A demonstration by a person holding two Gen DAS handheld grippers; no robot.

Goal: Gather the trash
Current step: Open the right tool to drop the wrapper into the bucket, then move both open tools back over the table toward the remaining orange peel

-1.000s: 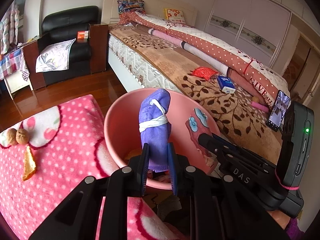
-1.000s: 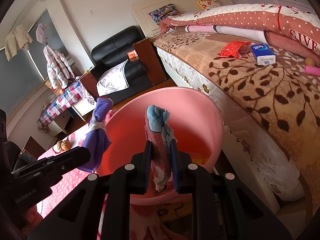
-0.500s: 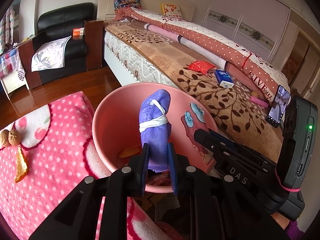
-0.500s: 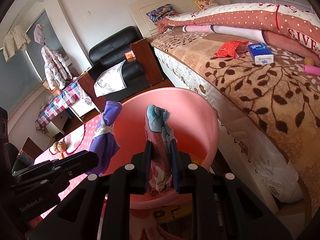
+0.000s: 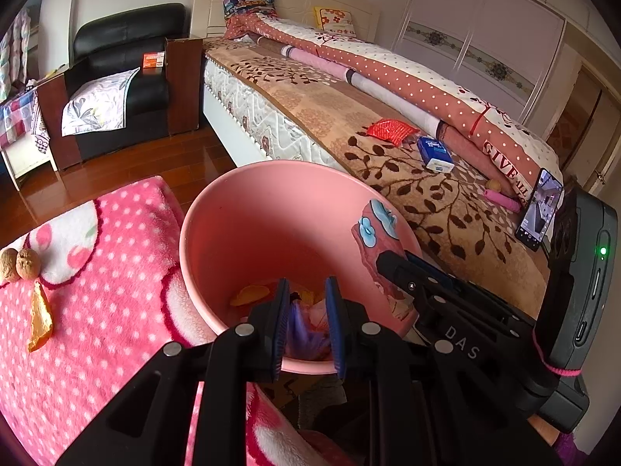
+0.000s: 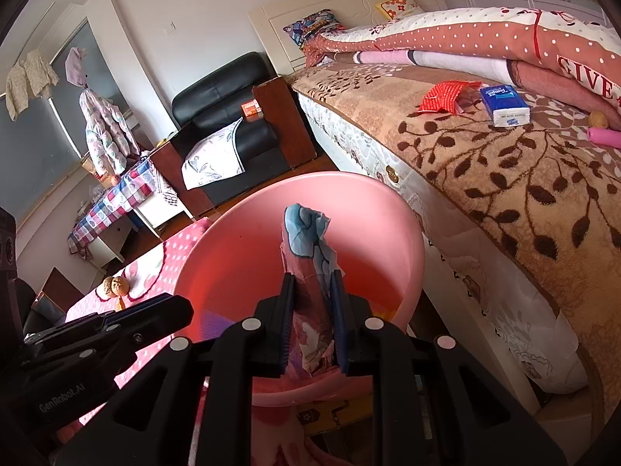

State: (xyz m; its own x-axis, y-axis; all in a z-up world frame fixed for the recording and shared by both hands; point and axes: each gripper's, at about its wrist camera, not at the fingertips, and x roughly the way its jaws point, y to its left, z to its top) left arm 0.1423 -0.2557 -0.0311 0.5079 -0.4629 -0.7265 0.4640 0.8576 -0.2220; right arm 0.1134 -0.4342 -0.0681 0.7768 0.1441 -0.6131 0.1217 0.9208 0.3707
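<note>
A pink plastic bin (image 5: 271,209) stands between the bed and a pink spotted blanket; it also shows in the right wrist view (image 6: 349,209). My left gripper (image 5: 306,291) is open over the bin, and the purple cloth (image 5: 300,330) lies blurred inside, below its fingers. Orange peel (image 5: 250,293) lies at the bin's bottom. My right gripper (image 6: 312,285) is shut on a pink and blue floral rag (image 6: 308,248), held upright over the bin. The left gripper's fingers (image 6: 155,310) show at the bin's left rim.
Two walnuts (image 5: 19,264) and an orange peel (image 5: 39,322) lie on the pink blanket (image 5: 97,291). On the bed (image 5: 407,178) lie a red packet (image 5: 392,130), a blue tissue pack (image 5: 434,153) and a phone (image 5: 537,209). A black armchair (image 5: 124,62) stands behind.
My left gripper has opened and the purple cloth has dropped into the bin. The right gripper still holds the floral rag over the bin.
</note>
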